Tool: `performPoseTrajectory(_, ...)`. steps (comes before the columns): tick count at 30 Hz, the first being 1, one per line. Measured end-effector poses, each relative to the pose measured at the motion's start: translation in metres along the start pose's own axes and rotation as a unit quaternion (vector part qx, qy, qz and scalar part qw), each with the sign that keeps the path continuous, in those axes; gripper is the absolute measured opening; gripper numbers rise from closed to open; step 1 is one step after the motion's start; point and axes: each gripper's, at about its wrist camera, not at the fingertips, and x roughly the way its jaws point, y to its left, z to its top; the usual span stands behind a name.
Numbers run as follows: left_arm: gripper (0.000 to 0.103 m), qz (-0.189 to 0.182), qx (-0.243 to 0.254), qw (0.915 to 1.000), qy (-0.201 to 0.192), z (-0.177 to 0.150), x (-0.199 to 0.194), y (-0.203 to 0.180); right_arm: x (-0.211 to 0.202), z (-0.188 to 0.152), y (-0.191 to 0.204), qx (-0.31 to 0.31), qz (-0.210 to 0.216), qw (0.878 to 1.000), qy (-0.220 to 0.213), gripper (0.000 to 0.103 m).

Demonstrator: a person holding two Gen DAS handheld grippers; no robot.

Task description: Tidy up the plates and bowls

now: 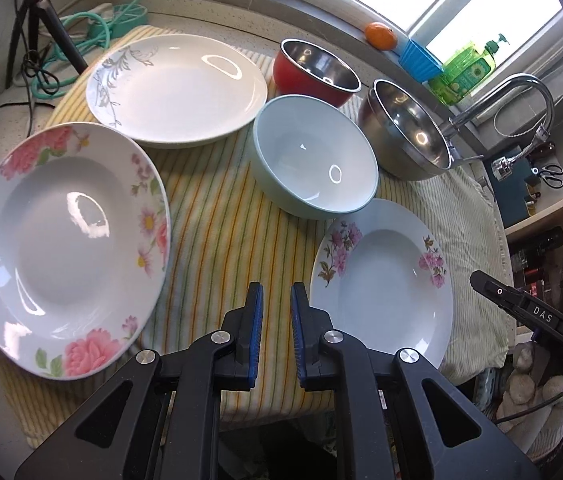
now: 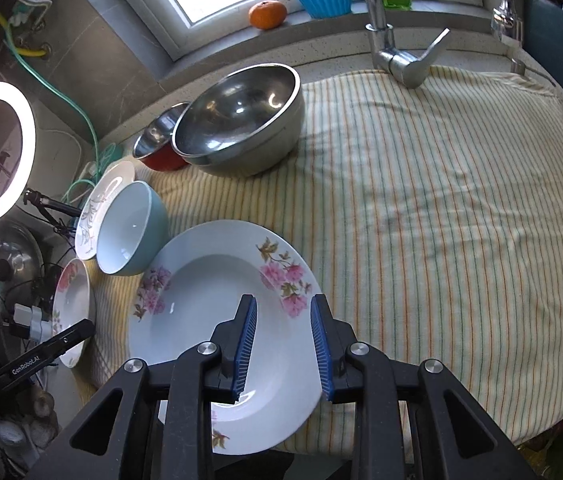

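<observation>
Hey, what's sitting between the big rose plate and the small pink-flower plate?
Only bare striped cloth lies between the rose plate and the small flowered plate, seen in the left wrist view.

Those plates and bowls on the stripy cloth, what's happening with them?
A person holds two grippers above the striped cloth, sorting dishes. Nothing is picked up. The right gripper hovers open over the small flowered plate. The left gripper hangs empty, jaws slightly apart, between that plate and the big rose plate. The bowls sit apart.
</observation>
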Motion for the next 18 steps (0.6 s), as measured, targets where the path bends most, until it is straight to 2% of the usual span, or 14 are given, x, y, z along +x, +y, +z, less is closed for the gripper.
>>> performPoseTrajectory(4,0.012,0.005,-0.025,0.9994,-0.022,-0.001,-0.02,0.019,-0.005,0.003,0.031,-0.038,0.009,0.999,-0.017,0.033)
performPoseTrajectory(18,0.012,0.047,-0.096,0.9915,-0.074,-0.009,-0.065,0.088,0.012,-0.002,0.121,-0.113,0.053,0.992,-0.003,0.034)
